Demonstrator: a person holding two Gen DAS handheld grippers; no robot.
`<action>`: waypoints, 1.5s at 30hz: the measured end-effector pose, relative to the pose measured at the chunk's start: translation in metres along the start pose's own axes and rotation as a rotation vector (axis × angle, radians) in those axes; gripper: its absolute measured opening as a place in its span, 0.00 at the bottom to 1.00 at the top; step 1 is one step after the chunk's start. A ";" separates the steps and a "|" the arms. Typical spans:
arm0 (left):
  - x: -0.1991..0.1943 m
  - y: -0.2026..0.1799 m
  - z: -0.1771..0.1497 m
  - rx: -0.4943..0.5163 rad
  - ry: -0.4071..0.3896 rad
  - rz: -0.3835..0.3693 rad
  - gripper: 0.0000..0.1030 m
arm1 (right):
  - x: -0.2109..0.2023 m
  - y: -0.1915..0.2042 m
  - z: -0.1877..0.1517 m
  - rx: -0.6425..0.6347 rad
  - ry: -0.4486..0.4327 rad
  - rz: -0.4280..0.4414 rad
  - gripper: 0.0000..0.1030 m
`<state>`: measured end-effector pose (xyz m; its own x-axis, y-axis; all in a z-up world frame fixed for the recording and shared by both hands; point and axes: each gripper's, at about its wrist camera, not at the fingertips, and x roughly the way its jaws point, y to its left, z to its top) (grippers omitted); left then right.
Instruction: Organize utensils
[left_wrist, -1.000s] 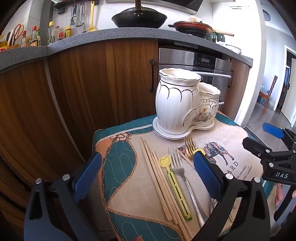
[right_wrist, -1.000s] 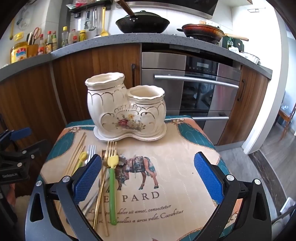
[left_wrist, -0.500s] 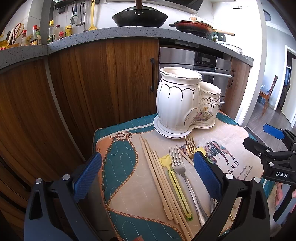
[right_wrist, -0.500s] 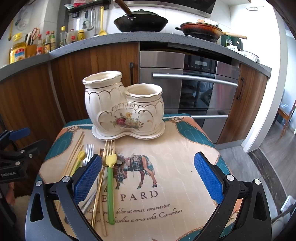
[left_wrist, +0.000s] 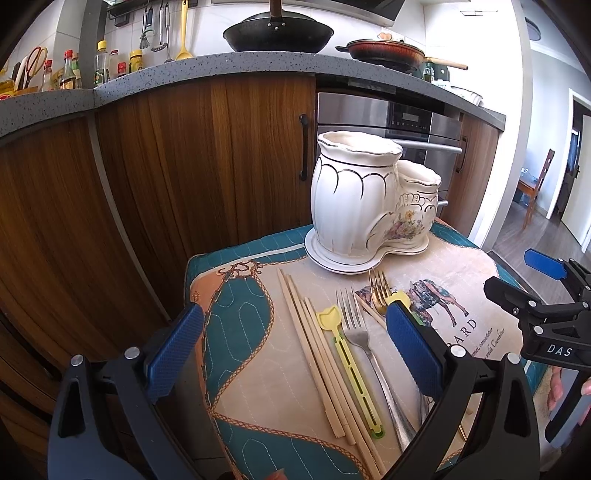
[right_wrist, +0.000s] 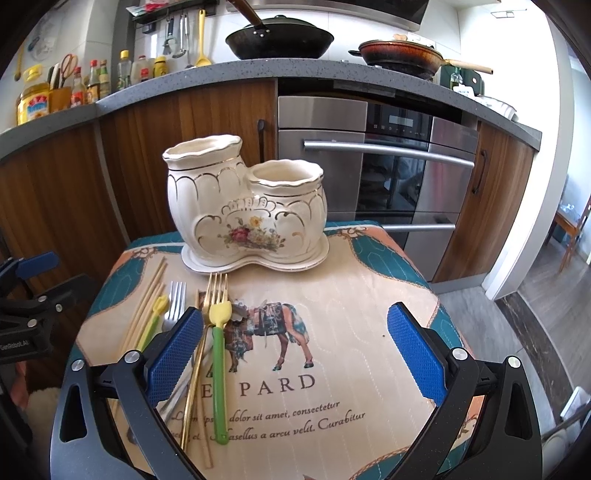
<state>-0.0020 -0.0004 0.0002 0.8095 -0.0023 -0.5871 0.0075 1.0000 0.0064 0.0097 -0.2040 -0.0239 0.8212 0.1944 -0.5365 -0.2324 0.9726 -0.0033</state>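
Observation:
A white ceramic two-pot utensil holder (left_wrist: 365, 210) (right_wrist: 243, 210) stands empty on its saucer at the far side of a small cloth-covered table (right_wrist: 332, 295). In front of it lie wooden chopsticks (left_wrist: 317, 350) (right_wrist: 146, 302), a yellow-headed plastic utensil (left_wrist: 351, 365), a silver fork (left_wrist: 360, 332) (right_wrist: 173, 302), a gold fork (right_wrist: 207, 321) and a green-handled yellow fork (right_wrist: 219, 362). My left gripper (left_wrist: 295, 343) is open above the chopsticks. My right gripper (right_wrist: 295, 347) is open above the cloth's horse print, its left finger over the forks.
Wooden cabinets (left_wrist: 166, 166) and a steel oven (right_wrist: 388, 177) stand just behind the table. A grey counter (right_wrist: 184, 77) above holds pans and bottles. Floor drops off to the right (right_wrist: 535, 314). The other gripper shows at each view's edge.
Both views have shifted slightly: the holder sits a bit lower and nearer in frame. The utensils have not moved and both grippers stay open.

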 end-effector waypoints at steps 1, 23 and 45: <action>0.001 0.000 0.000 -0.001 0.002 -0.001 0.95 | 0.000 0.000 0.000 -0.001 0.000 -0.001 0.96; 0.002 -0.001 -0.001 0.000 0.004 0.001 0.95 | 0.002 0.000 -0.001 0.001 0.011 0.000 0.96; 0.002 0.000 0.000 0.002 0.005 0.003 0.95 | 0.004 0.003 0.000 -0.007 0.020 0.003 0.96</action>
<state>-0.0003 -0.0006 -0.0011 0.8066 0.0010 -0.5911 0.0062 0.9999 0.0101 0.0128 -0.2006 -0.0258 0.8097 0.1950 -0.5535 -0.2387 0.9711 -0.0071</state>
